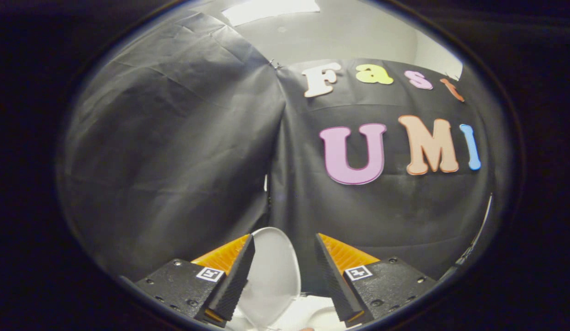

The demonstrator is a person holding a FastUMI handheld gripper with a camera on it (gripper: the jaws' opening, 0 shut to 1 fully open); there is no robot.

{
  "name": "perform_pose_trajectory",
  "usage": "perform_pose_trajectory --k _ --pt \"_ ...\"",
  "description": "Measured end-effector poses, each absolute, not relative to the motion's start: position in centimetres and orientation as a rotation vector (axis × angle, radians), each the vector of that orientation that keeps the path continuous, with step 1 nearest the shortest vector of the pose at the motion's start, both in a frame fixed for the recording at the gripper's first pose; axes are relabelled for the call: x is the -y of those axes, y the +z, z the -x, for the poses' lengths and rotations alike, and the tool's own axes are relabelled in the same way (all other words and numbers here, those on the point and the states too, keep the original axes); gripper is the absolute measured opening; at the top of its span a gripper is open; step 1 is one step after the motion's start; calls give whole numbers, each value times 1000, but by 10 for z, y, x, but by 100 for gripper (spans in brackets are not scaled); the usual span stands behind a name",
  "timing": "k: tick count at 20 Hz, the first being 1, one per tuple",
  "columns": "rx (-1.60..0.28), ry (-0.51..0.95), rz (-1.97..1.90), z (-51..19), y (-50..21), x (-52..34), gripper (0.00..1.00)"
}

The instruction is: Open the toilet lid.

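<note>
Black booth cloth hung behind while the gripper (pixel 284 271) stood released, its fingers spread apart, with the raised white oval plastic toilet lid (pixel 273 276) between them, nearest the ten-o'clock finger (pixel 234 280), whether touching unclear.

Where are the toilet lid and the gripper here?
toilet lid (pixel 273 271): gripper view, middle of its raised white face, between the jaws.
gripper (pixel 285 243): gripper view, midway between its open jaws' tips.
</note>
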State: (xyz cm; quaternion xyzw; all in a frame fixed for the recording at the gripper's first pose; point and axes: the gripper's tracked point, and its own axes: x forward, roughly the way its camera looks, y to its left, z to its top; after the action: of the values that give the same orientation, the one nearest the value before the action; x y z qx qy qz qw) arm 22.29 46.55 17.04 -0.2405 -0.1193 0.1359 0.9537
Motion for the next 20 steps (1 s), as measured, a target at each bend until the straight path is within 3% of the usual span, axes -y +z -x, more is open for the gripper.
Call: perform_pose_trajectory --k 10,20 --pt "334 -42 328 -199 236 -270 80" --pt "307 -353 234 -143 248 -70 85"
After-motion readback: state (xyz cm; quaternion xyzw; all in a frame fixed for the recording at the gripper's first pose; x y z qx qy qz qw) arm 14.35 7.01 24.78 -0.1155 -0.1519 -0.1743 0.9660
